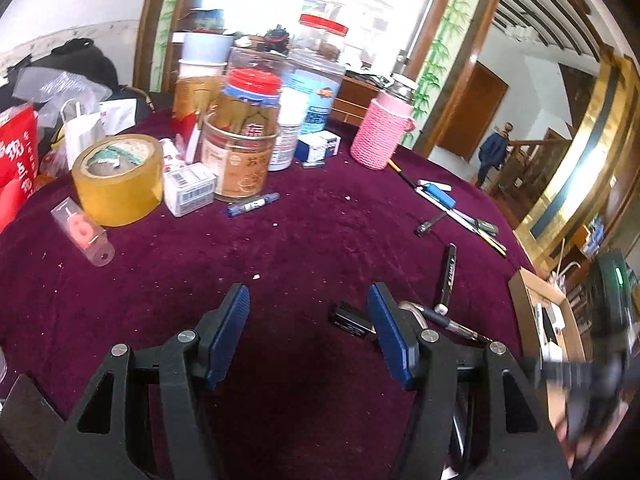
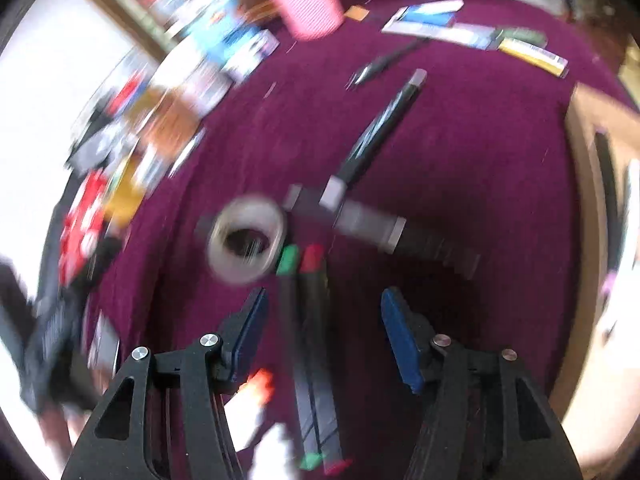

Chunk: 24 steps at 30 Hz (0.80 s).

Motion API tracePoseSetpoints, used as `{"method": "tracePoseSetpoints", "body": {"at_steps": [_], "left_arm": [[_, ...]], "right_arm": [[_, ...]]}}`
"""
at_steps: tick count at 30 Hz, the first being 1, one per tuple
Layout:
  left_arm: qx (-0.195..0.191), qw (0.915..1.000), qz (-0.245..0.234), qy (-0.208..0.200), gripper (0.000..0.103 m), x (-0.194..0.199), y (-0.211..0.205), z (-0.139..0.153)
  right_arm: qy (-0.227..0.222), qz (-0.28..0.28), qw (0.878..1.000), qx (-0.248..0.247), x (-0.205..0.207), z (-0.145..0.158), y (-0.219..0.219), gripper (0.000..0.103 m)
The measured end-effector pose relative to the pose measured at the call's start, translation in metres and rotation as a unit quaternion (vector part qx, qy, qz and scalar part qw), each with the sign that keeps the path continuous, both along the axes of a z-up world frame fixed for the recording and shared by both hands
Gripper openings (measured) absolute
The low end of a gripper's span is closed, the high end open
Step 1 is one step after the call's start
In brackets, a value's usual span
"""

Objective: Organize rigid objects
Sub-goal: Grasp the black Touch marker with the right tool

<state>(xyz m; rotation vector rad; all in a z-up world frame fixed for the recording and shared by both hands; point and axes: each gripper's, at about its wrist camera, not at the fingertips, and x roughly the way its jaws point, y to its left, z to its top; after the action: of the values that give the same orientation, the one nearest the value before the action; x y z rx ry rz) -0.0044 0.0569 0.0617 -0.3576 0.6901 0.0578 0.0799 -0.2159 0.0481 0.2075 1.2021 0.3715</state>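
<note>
In the left wrist view my left gripper (image 1: 309, 314) is open over the maroon tablecloth (image 1: 304, 240), with nothing between its blue pads. A small black box (image 1: 349, 320) lies just beside its right finger, next to a silver-tipped black pen (image 1: 448, 322). The right wrist view is blurred. My right gripper (image 2: 324, 322) is open there too. Two dark markers (image 2: 314, 344), one green-capped and one red-capped, lie on the cloth between its fingers, nearer the left pad and apart from both. Just beyond them sit a pale tape roll (image 2: 248, 240) and a thick black marker (image 2: 384, 232).
A yellow tape roll (image 1: 116, 176), jars (image 1: 244, 136), a white box (image 1: 190, 188), a blue marker (image 1: 253, 204) and a pink knitted cup (image 1: 382, 132) crowd the far left. Pens (image 1: 452, 204) lie at the right. A cardboard box (image 1: 548, 320) stands past the table's right edge.
</note>
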Motion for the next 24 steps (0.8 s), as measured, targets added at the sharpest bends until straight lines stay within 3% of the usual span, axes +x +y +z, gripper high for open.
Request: {"method": "tracePoseSetpoints", "body": {"at_steps": [2,4,7,12,16,24], "left_arm": [[0.000,1.0000,0.003,0.006,0.061,0.001,0.001,-0.003],[0.000,0.9999,0.004,0.010,0.061,0.003,0.002,-0.005],[0.006,0.9999,0.005,0.014,0.061,0.006,0.002,-0.008],[0.001,0.9995,0.002,0.032,0.061,0.011,0.004,-0.016],[-0.009,0.9993,0.009,0.036,0.061,0.011,0.008,-0.018],[-0.017,0.9981,0.017,0.056,0.061,0.016,0.015,-0.027]], "right_arm": [[-0.001,-0.044,0.999,-0.003,0.030,-0.002,-0.007,0.053],[0.008,-0.066,0.998,-0.009,0.056,-0.009,-0.005,0.045],[0.007,-0.072,0.997,-0.035,0.079,-0.017,0.009,0.041],[-0.033,-0.058,0.990,-0.124,0.090,-0.024,0.033,0.016],[-0.039,-0.002,0.989,-0.141,0.071,-0.022,0.037,0.013],[-0.039,0.115,0.985,-0.120,-0.024,-0.020,0.051,0.013]]}}
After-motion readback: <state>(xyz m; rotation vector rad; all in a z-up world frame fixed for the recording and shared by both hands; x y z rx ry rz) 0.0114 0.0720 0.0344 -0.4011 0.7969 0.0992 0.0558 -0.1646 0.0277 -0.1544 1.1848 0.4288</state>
